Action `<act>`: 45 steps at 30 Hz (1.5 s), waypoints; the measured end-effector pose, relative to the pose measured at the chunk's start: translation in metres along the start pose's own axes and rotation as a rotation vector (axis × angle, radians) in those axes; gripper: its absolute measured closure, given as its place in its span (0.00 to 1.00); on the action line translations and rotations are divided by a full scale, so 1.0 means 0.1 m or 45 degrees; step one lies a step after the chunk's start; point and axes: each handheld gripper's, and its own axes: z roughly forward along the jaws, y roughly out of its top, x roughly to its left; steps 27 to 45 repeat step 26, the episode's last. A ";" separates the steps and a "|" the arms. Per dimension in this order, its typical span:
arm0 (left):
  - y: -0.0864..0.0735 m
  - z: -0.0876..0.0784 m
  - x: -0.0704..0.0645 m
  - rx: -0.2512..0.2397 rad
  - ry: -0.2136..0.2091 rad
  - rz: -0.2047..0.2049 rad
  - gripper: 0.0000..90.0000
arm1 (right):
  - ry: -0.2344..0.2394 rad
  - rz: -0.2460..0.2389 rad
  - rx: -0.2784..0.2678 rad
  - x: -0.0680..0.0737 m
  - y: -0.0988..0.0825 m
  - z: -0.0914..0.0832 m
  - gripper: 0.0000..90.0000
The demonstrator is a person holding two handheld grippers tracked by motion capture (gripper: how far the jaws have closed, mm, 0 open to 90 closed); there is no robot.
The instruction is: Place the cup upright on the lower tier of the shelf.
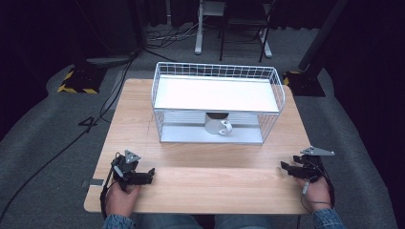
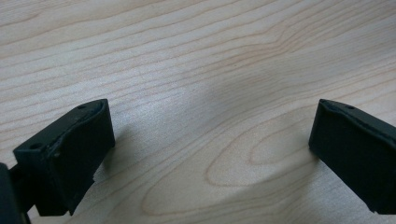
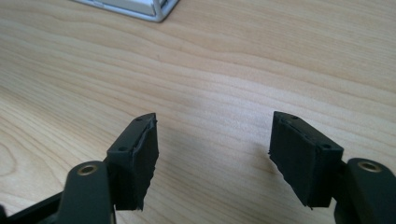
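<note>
A white wire rack (image 1: 217, 102) with two shelves stands at the back middle of the wooden table (image 1: 191, 162). On its lower shelf sits a metal mug (image 1: 217, 125) with its handle toward the front. My left gripper (image 1: 152, 172) rests low on the table at the front left, open, with bare wood between its jaws (image 2: 210, 135). My right gripper (image 1: 285, 166) rests at the front right, open as well, nothing between its jaws (image 3: 212, 140). A corner of the rack's base (image 3: 135, 8) shows at the top of the right gripper view.
The rack's upper shelf (image 1: 215, 93) is a bare white sheet. Cables (image 1: 57, 152) run over the grey floor to the left of the table. Chair and stand legs (image 1: 234, 38) are behind the table.
</note>
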 end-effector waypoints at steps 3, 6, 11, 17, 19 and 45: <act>0.00 0.00 0.00 0.000 0.000 0.000 0.00 | -0.003 -0.002 0.010 0.00 -0.02 0.01 0.35; 0.00 0.00 0.00 0.000 0.000 0.000 0.01 | -0.017 -0.020 0.003 0.01 -0.03 0.02 0.34; 0.00 0.00 0.00 0.000 0.000 0.000 0.00 | -0.030 -0.041 -0.008 0.02 -0.05 0.05 0.23; 0.00 0.00 0.00 0.000 0.000 0.000 0.00 | -0.058 -0.018 -0.051 0.06 -0.08 0.11 0.10; 0.00 0.00 0.00 0.000 0.000 0.000 0.01 | -0.059 -0.018 -0.050 0.06 -0.08 0.11 0.10; 0.00 0.00 0.00 -0.001 0.000 -0.001 0.01 | -0.052 -0.022 -0.053 0.06 -0.08 0.11 0.10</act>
